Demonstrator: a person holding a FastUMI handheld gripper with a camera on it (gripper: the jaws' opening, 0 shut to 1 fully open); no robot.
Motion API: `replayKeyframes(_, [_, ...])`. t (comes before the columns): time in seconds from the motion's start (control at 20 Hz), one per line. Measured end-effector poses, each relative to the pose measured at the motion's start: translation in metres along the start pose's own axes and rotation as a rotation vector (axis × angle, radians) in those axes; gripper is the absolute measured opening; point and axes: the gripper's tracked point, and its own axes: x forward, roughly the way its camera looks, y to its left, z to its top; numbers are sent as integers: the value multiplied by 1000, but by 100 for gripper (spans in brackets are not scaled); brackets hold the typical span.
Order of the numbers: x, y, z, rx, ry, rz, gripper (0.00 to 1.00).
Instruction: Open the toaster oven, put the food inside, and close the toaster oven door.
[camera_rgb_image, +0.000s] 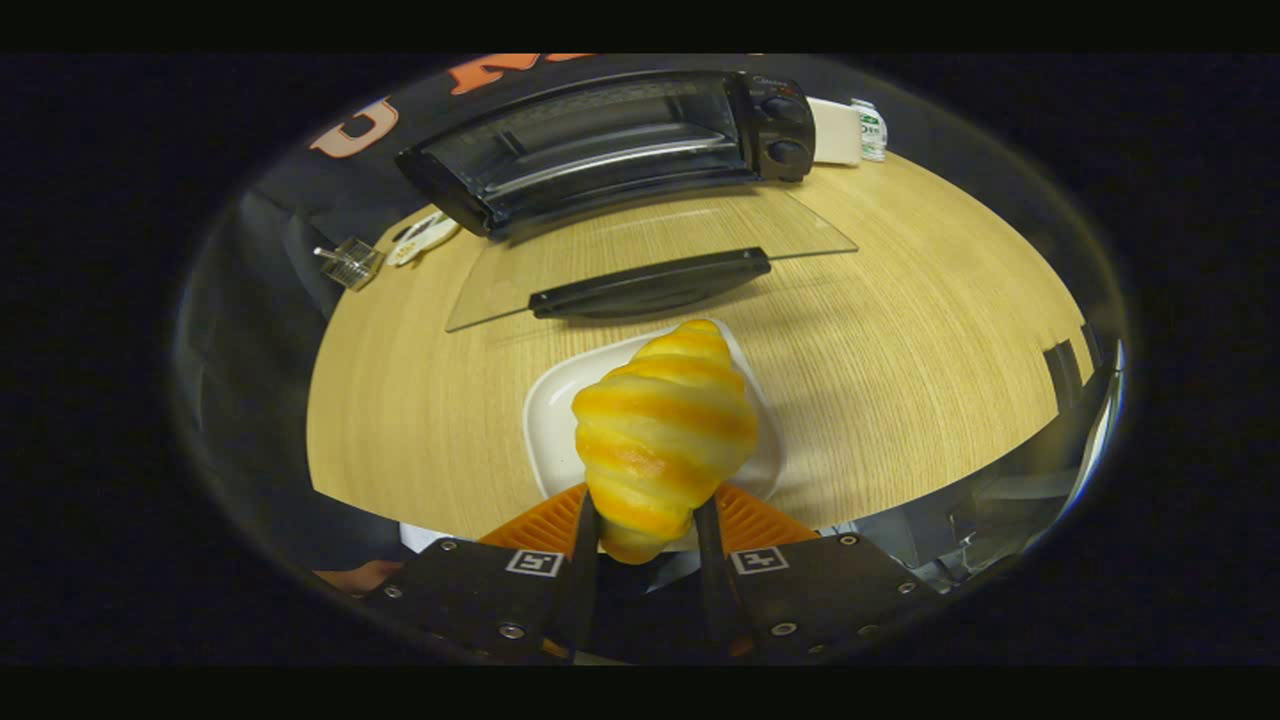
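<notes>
A yellow, orange-striped croissant (662, 430) sits between my two fingers, and the gripper (645, 520) is shut on its near end. It hangs over a white plate (545, 415) on the round wooden table (900, 340). Beyond the plate stands the black toaster oven (610, 140) at the table's far side. Its glass door (650, 255) is folded down flat toward me, with the black handle (650, 285) along its near edge. The oven's cavity and wire rack show through the opening.
Two knobs (785, 128) are on the oven's right side. A white box (835, 130) and a small bottle (872, 128) stand right of the oven. A small wire basket (350, 262) and a white packet (425, 238) lie left of it.
</notes>
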Motion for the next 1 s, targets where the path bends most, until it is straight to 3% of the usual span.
replayKeyframes(0.3, [-21, 27, 31, 101, -105, 218, 46])
replayKeyframes(0.75, [-22, 59, 114, 235, -253, 457, 46])
replayKeyframes(1.0, [-6, 77, 157, 315, -288, 539, 46])
